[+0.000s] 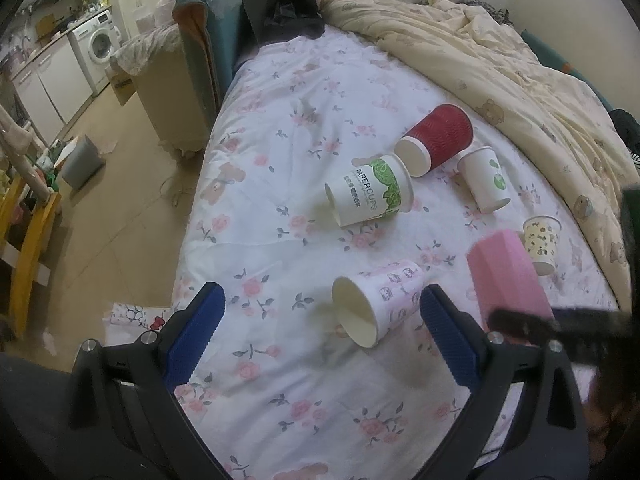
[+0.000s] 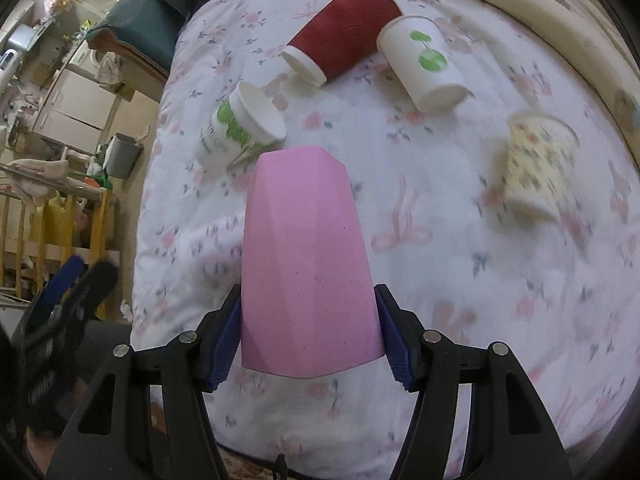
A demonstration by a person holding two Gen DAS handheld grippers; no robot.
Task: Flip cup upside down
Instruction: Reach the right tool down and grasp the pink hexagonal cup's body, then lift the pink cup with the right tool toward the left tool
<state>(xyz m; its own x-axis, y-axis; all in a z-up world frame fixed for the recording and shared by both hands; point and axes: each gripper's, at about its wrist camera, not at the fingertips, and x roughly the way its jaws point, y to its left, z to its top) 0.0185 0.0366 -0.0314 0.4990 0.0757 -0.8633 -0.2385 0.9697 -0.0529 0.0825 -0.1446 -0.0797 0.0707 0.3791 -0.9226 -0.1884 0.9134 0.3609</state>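
Note:
My right gripper (image 2: pixel 308 336) is shut on a pink faceted cup (image 2: pixel 304 264), gripping near its wide rim, closed base pointing away. The same pink cup (image 1: pixel 508 280) shows at the right of the left wrist view, above the bed. My left gripper (image 1: pixel 320 320) is open and empty, low over the floral bedsheet (image 1: pixel 280 160). A white cup with a cartoon print (image 1: pixel 376 300) lies on its side between its fingertips, mouth toward the camera.
Other cups are on the bed: a red ribbed one (image 1: pixel 440 136) and a green-printed "PAPERCUPS" one (image 1: pixel 368 192) on their sides, a white green-dot one (image 1: pixel 486 180) and a small yellow patterned one (image 1: pixel 542 244) upside down. A cream duvet (image 1: pixel 500 60) lies behind. The bed's edge and floor (image 1: pixel 120 200) are left.

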